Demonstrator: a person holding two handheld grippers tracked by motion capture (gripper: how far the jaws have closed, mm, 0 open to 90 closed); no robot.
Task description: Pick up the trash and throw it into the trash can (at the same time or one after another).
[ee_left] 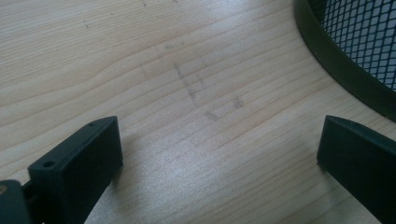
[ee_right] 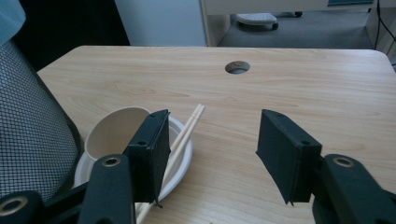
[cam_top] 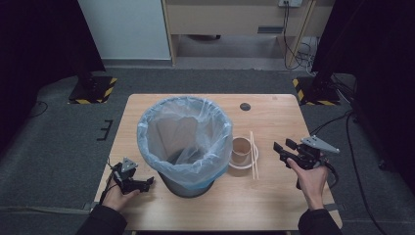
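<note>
Your left gripper (cam_top: 147, 182) sits at the lower left of the high view, jaws wide apart over bare table (ee_left: 196, 70), holding nothing, just beside the bin (cam_top: 186, 142). Your right gripper (cam_top: 283, 148), at the right, is also open and empty. Near it, chopsticks (cam_top: 253, 154) rest across a plate (ee_right: 180, 163) holding a cup (cam_top: 241, 149).

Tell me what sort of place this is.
Probably a lab or studio set up for recording, not a home: a lone wooden table on grey carpet, dark stands with hazard-striped bases at its far corners, and loose cables along the back wall.
</note>
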